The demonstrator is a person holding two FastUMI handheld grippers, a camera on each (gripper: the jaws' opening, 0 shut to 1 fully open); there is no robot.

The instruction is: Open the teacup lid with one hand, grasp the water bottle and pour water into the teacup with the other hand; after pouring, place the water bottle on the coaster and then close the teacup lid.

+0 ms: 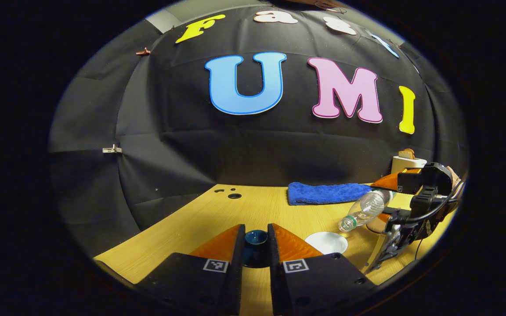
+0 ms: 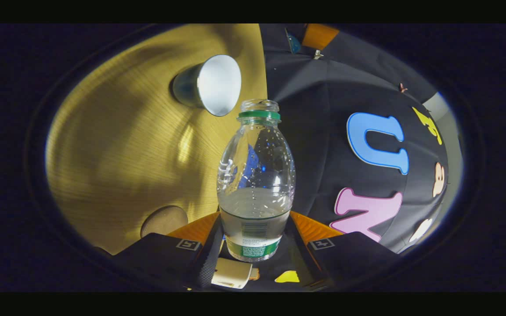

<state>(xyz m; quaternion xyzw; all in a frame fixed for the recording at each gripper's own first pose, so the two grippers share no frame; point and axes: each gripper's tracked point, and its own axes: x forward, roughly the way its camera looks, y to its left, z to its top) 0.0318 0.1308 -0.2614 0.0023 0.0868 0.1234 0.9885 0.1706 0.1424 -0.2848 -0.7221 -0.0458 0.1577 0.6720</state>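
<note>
My left gripper (image 1: 256, 230) is shut on the dark blue teacup lid (image 1: 256, 245), held low over the wooden table. The teacup (image 1: 327, 242), dark outside and white inside, stands open just right of it. My right gripper (image 2: 255, 219) is shut on the clear water bottle (image 2: 255, 184), which has a green neck ring and no cap. The bottle (image 1: 364, 210) is tilted, its mouth pointing down toward the teacup (image 2: 211, 83) without reaching the rim. Water lies in its lower part. The round coaster (image 2: 164, 220) sits bare on the table near the right gripper.
A folded blue towel (image 1: 327, 193) lies at the back of the wooden table (image 1: 200, 219). A white box-like object (image 1: 406, 163) stands at the back right. The black cloth wall closes the far side. A hand holds the right gripper (image 1: 411, 206).
</note>
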